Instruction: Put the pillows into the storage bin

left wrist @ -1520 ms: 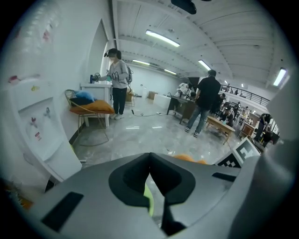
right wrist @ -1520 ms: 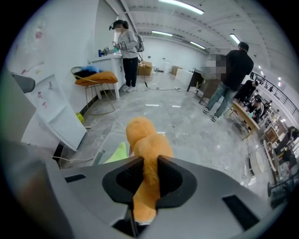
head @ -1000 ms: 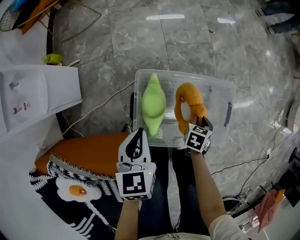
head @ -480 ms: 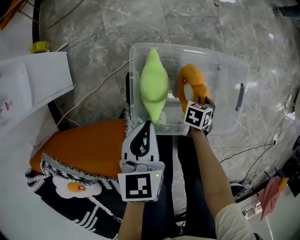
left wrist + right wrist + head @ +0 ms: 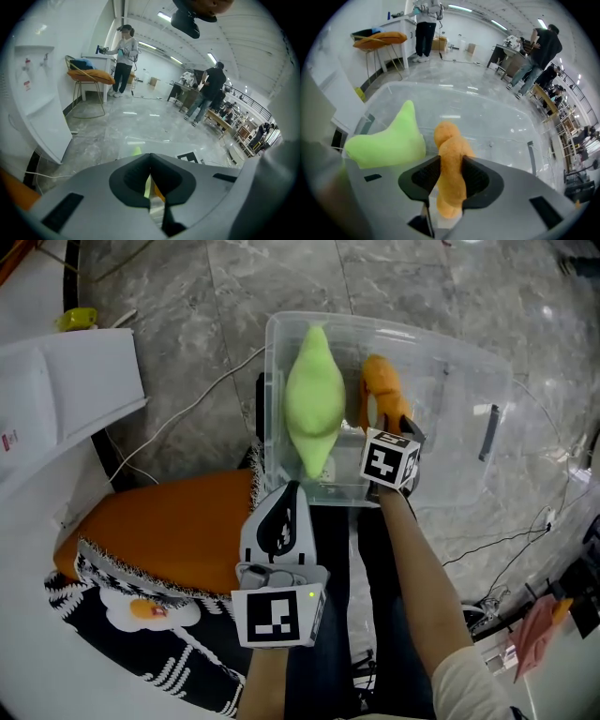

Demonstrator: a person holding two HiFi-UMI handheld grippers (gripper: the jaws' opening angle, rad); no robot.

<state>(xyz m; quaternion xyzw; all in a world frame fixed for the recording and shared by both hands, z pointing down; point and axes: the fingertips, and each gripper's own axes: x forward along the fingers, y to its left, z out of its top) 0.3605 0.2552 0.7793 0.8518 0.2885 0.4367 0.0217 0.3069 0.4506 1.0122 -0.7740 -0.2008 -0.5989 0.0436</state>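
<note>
Clear plastic forms the storage bin (image 5: 473, 357), seen from the head view on a grey marbled floor. A green pillow (image 5: 314, 409) lies inside along its left wall. An orange pillow (image 5: 380, 385) hangs beside it, nearer the bin's middle, and sits lower than a second ago: its open loop is no longer visible and only its upper part shows. The right gripper (image 5: 386, 430) has sunk with it to the bin's near wall, and its marker cube covers the pillow's lower end. The left gripper (image 5: 290, 491) is outside the bin, just in front of the near wall, a little lower than before. An orange cushion (image 5: 169, 521) and a black-and-white patterned pillow (image 5: 141, 643) lie at the lower left, cut off by the edge of the picture.

Left gripper view: the left gripper (image 5: 150, 187) has its jaws together with nothing between them. Only a thin slit remains, showing slivers of green and orange. The gripper body hides most of the bin, and the green pillow's tip (image 5: 136, 151) pokes above it.

Right gripper view: the right gripper (image 5: 450, 185) has the orange pillow (image 5: 450, 154) between its jaws. They have just been opening, yet both pads still touch the plush. The pillow's lower end is hidden behind the jaws. The green pillow (image 5: 391, 140) lies to its left inside the bin (image 5: 511, 122).
</note>
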